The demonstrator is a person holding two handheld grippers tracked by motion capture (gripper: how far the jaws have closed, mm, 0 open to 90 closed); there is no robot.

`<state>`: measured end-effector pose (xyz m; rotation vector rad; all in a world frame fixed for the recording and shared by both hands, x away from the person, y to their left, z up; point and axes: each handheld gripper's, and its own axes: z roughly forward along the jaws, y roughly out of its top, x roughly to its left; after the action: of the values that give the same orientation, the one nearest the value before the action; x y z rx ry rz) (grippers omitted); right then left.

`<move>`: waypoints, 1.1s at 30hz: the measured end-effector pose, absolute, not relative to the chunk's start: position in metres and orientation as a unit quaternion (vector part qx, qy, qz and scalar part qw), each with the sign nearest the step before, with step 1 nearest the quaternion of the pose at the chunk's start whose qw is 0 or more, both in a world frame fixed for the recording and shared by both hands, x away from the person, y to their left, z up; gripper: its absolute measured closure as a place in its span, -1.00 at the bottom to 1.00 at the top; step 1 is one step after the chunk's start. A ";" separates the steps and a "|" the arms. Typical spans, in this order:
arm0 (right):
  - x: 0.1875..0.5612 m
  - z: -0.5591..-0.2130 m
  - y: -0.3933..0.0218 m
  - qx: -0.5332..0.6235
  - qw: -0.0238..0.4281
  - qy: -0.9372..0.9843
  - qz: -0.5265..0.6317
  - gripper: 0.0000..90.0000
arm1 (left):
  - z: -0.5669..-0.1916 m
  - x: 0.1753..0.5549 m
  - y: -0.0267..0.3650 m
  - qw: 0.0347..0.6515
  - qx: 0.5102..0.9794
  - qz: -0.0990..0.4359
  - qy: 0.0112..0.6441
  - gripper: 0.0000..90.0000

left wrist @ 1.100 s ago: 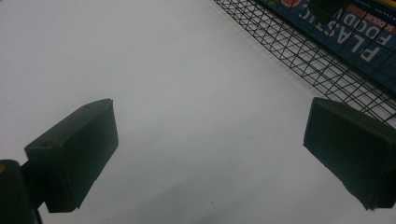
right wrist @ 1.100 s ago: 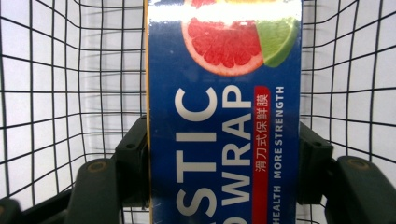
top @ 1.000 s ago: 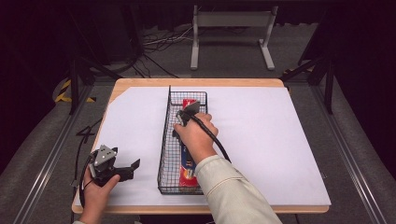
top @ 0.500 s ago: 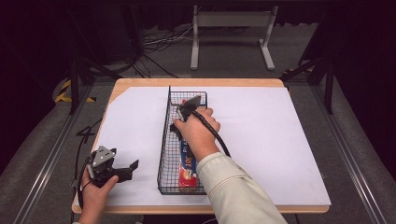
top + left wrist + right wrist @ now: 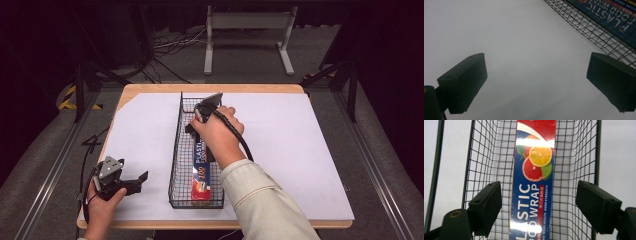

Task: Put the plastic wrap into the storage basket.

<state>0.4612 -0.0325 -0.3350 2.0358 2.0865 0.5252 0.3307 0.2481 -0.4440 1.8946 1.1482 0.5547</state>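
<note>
**Box of plastic wrap released into the wire basket**

We see that the jaws of the right gripper [image 5: 539,202] have just been opening, and now they stand spread on both sides of the plastic food wrap box [image 5: 534,182] without touching it. One second ago the hand was lower in the wire basket [image 5: 176,150]; now it is a little higher above it. We judge from this that the box is set down and let go, so the placing step seems finished. The box lies lengthwise on the bottom of the basket, between its two long walls, on the white table cover [image 5: 300,150].

The left gripper [image 5: 536,80] is also spread, with nothing between its jaws. It rests near the left front corner of the table, just beside the basket, and has not moved.

In the high view the right hand [image 5: 217,137] covers the far half of the box, and its jaws are hidden under the hand. The near end of the box is cut off in the right gripper view. The small print on the box is hard to read.
</note>
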 end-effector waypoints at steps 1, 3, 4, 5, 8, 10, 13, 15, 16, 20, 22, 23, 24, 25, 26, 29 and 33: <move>0.461 -0.333 -0.035 0.685 0.087 0.701 0.179 -0.51 | -0.444 0.331 0.248 0.416 0.755 0.220 0.457 -0.92; 0.461 -0.328 -0.038 0.685 0.085 0.700 0.185 -0.52 | -0.445 0.332 0.248 0.415 0.755 0.221 0.457 -0.92; 0.461 -0.327 -0.040 0.684 0.086 0.700 0.187 -0.52 | -0.445 0.333 0.249 0.414 0.756 0.221 0.457 -0.92; 0.461 -0.325 -0.042 0.683 0.086 0.701 0.187 -0.52 | -0.446 0.333 0.249 0.413 0.756 0.220 0.459 -0.92; 0.461 -0.318 -0.050 0.683 0.087 0.699 0.193 -0.52 | -0.447 0.335 0.249 0.411 0.756 0.219 0.459 -0.92; 0.460 -0.314 -0.054 0.682 0.088 0.699 0.197 -0.52 | -0.447 0.335 0.248 0.413 0.756 0.218 0.459 -0.92; 0.460 -0.308 -0.061 0.671 0.083 0.707 0.208 -0.56 | -0.447 0.336 0.247 0.412 0.757 0.218 0.459 -0.92; 0.460 -0.307 -0.063 0.667 0.082 0.710 0.210 -0.56 | -0.448 0.336 0.247 0.411 0.757 0.218 0.458 -0.92; 0.458 -0.304 -0.067 0.660 0.088 0.716 0.211 -0.58 | -0.448 0.336 0.247 0.411 0.757 0.218 0.458 -0.92; 0.456 -0.299 -0.074 0.654 0.094 0.720 0.213 -0.58 | -0.447 0.336 0.248 0.412 0.756 0.218 0.460 -0.92; 0.454 -0.297 -0.078 0.646 0.097 0.726 0.216 -0.58 | -0.447 0.336 0.248 0.412 0.755 0.219 0.460 -0.92; 0.453 -0.296 -0.080 0.644 0.098 0.727 0.215 -0.58 | -0.448 0.336 0.248 0.412 0.755 0.219 0.461 -0.92; 0.451 -0.295 -0.081 0.638 0.101 0.733 0.215 -0.59 | -0.447 0.335 0.249 0.410 0.756 0.219 0.461 -0.92; 0.449 -0.293 -0.083 0.630 0.101 0.739 0.215 -0.61 | -0.448 0.335 0.249 0.410 0.755 0.220 0.461 -0.92; 0.447 -0.292 -0.087 0.626 0.100 0.742 0.217 -0.61 | -0.448 0.335 0.250 0.410 0.755 0.220 0.461 -0.92; 0.443 -0.288 -0.101 0.617 0.100 0.748 0.224 -0.62 | -0.448 0.335 0.251 0.410 0.755 0.221 0.462 -0.92; 0.442 -0.285 -0.114 0.612 0.099 0.751 0.226 -0.62 | -0.448 0.335 0.250 0.411 0.753 0.222 0.464 -0.92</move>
<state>0.4418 -0.1145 -0.2852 1.8111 2.2210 0.6674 0.3345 0.2505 -0.4475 1.8957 1.1681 0.5576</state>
